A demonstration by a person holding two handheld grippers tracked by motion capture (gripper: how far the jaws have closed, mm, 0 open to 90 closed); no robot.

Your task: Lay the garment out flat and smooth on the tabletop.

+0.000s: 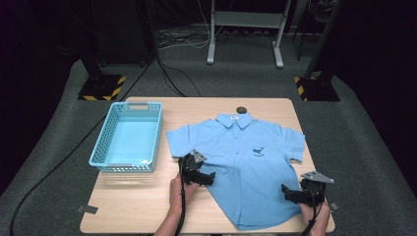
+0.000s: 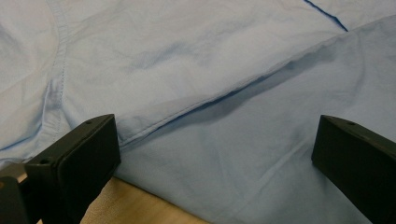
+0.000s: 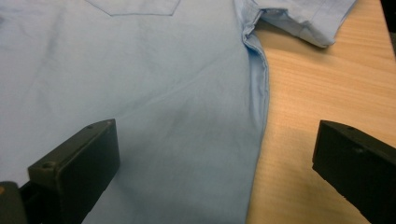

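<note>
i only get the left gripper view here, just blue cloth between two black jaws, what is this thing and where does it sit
Observer: It is a light blue shirt with short sleeves, spread flat on a wooden table, collar away from the person.
Operator: anything else on that table
Observer: A blue basket stands left of the shirt, with nothing in it.
Operator: wheres the other gripper
Observer: The right gripper is at the shirt's right side seam, near the hem, jaws open with nothing pinched.
Operator: and mine, which part am i over
Observer: The left gripper is at the shirt's left side, below the sleeve, jaws open.
</note>
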